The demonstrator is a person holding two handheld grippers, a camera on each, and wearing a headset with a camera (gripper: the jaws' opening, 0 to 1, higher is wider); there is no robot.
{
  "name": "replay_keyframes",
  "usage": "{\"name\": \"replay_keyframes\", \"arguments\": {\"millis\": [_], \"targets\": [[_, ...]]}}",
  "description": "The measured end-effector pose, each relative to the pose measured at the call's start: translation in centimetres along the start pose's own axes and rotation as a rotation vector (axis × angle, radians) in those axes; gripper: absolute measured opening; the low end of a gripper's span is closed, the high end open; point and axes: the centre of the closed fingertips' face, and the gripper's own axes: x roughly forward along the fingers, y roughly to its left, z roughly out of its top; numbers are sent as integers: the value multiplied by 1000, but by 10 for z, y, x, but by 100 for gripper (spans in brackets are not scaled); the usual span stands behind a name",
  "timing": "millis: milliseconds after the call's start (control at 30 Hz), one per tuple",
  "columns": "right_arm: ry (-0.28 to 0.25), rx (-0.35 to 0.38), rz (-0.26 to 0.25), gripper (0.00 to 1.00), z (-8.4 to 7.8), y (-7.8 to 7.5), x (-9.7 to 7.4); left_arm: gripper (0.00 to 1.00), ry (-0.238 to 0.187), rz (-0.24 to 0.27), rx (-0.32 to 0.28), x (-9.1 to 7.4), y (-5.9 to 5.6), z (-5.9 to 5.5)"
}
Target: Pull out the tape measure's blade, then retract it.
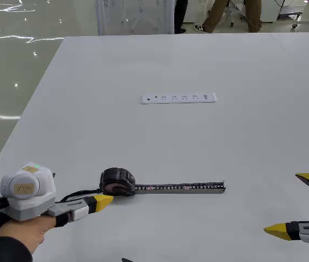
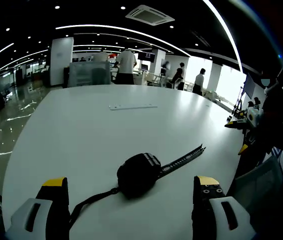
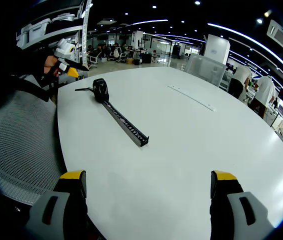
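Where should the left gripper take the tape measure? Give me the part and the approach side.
Take the black case, not the blade: it is the compact, rounded part. Come in from the strap end with the left gripper, whose open jaws face it; the blade runs out the far side, so it likely stays clear.

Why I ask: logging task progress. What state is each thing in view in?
Tape measure: on the table, ungripped.
Blade: pulled out, lying flat.
Left gripper: open, at the tape measure.
Right gripper: open, holding nothing.
Power strip: flat, nothing plugged in.
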Motion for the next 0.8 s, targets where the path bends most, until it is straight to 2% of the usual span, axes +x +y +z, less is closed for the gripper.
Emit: {"name": "replay_keyframes", "arguments": {"millis": [33,100,167,233,300,333,467,567,633,700,800], "targets": [[7,-8,5,100,1,0,3,100,-8,9,-12,4,-1,1],[18,-20,15,100,4,-4,11,100,-18,21,3,13,-5,1],[22,-35,26,100,9,-6,17,100,-36,55,23,20,-5,1],[31,-45,38,100,11,-7,22,100,-24,57,14,29,-5,-5],[45,-59,57,100,12,-7,28,100,-6,98,5,33,-1,-12],[54,-72,70,100,12,-6,32,100,-20,122,4,34,0,-12],[74,-102,100,100,15,-6,42,100,-53,130,-13,36,-1,-14],[99,-139,130,99,16,-6,54,100,-72,133,10,42,-4,-18],[117,-164,145,96,15,-6,60,100,-93,109,24,46,-8,-17],[129,-189,163,95,13,-8,70,100,-75,123,26,51,-9,-20],[143,-188,185,91,15,-8,81,100,-115,125,50,57,-12,-16]]}}
